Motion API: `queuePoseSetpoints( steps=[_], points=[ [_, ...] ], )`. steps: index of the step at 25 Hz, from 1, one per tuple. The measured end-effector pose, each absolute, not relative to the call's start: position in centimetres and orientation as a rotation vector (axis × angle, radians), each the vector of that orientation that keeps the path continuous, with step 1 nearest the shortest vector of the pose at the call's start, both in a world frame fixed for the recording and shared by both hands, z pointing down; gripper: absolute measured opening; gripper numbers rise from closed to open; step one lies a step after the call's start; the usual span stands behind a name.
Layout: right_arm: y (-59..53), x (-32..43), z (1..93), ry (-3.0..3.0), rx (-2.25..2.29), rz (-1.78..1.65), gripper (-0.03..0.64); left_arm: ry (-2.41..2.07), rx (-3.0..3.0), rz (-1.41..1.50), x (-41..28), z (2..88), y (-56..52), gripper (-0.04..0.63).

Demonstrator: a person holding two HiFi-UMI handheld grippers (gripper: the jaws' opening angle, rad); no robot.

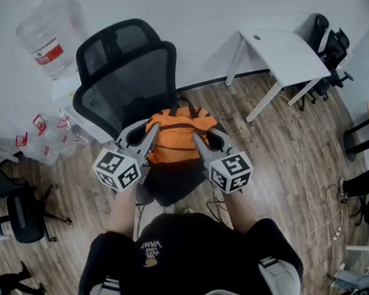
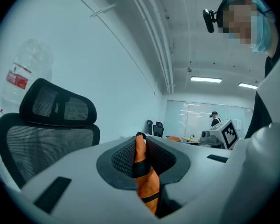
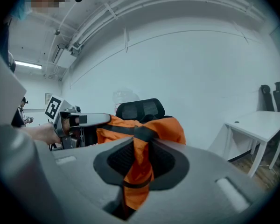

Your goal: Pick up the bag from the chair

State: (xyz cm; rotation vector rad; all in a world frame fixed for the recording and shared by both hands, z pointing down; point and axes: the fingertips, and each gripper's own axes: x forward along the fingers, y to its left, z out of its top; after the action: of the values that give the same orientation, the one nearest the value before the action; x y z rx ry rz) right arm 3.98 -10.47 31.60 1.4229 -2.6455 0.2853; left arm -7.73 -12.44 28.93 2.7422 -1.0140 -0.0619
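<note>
Wood flooring and a white wall surround the black mesh chair point(image 1: 126, 78). Over its seat, the orange bag point(image 1: 175, 141) hangs between both tools. The left gripper point(image 1: 151, 131) pinches its left edge and the right gripper point(image 1: 197, 139) its right edge, each with narrow jaws clamped on fabric.

Bag point(image 1: 175, 137): orange cloth, matt. Chair point(image 1: 132, 82): black mesh. Floor point(image 1: 283, 158): wood planks.
</note>
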Motion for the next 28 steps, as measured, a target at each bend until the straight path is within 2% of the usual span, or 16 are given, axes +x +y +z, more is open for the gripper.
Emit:
queuePoseSetpoints(
  steps=[28],
  points=[
    [-9.9, 5.3, 24.4, -2.759, 1.462, 0.117, 0.067, -1.056, 2.863, -0.206, -6.7, 21.2, -11.1, 0.069]
  ],
)
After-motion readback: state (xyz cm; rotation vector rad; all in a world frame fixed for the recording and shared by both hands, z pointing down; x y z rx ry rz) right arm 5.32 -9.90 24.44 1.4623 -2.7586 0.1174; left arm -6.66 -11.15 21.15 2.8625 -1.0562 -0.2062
